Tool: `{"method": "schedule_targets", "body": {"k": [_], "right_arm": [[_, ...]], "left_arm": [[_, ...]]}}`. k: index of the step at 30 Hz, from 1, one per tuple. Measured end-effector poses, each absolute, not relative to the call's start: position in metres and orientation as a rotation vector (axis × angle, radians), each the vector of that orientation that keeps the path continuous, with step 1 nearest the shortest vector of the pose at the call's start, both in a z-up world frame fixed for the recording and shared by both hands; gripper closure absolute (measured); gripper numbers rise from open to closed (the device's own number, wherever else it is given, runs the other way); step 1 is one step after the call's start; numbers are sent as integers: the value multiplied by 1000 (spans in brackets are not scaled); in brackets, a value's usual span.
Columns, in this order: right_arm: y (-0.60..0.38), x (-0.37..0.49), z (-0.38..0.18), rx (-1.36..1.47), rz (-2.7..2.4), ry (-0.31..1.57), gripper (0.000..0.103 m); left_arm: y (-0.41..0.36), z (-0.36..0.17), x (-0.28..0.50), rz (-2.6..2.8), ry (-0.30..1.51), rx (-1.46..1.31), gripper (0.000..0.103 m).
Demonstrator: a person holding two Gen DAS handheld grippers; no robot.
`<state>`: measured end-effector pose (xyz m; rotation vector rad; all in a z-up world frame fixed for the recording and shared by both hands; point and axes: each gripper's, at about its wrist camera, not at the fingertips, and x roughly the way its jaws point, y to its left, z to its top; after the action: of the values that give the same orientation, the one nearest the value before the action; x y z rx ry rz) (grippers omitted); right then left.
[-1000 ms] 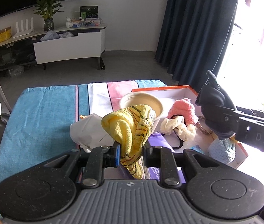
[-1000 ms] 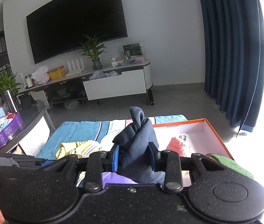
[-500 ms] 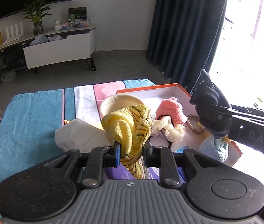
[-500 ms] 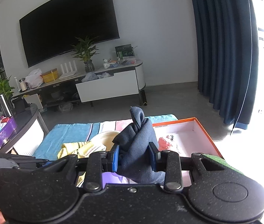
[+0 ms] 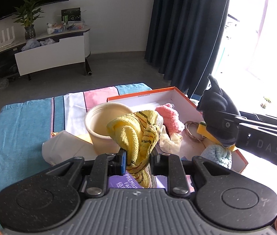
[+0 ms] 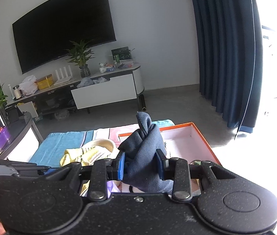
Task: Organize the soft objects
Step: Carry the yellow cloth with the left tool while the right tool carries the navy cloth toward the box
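Yellow knit, black-striped, pinched tight in the left claw (image 5: 137, 161): yellow cloth (image 5: 136, 137) bunched up above the pads, loose end hanging below them. Right under that bundle, a purple printed pack (image 5: 125, 182) on the tabletop. Just left of it, crumpled white paper (image 5: 66, 146).

Over on the right claw (image 6: 141, 166), clamped on a dark navy cloth (image 6: 146, 156), fabric bulging wide between the blue pads and poking up in a peak. Same dark bundle seen from the left wrist, held up over the near right corner of the orange box (image 5: 189, 99).

Next out, a beige paper bowl (image 5: 104, 125) upright, directly behind the yellow cloth. Inside the box: a cream scrunchie (image 5: 169, 139) just beside the bowl, a pink fluffy item (image 5: 169, 117) farther in, a light blue knit piece (image 5: 216, 154) at the near right corner, a coil of thin cord (image 5: 191, 129) and a yellow sponge (image 5: 202, 127) under the dark cloth.

Under everything, a striped towel (image 5: 21, 129), blue, white and pink.

Farthest back, grey floor, white TV cabinet (image 6: 107, 92), potted plant (image 6: 80, 58), black television (image 6: 64, 31), navy curtains (image 6: 226, 49).
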<state>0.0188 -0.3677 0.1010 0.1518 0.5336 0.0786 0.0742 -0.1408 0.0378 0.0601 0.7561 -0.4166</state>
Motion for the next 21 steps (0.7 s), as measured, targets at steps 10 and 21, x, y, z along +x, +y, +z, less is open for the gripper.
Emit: {"method": "schedule_targets", "body": {"k": [10, 21], "right_arm": [[-381, 26, 98, 164, 51, 539, 63], [-397, 36, 92, 168, 32, 557, 63]], "left_arm": [[-155, 37, 81, -439, 765, 65, 79], [-171, 32, 89, -457, 790, 57, 79]]}}
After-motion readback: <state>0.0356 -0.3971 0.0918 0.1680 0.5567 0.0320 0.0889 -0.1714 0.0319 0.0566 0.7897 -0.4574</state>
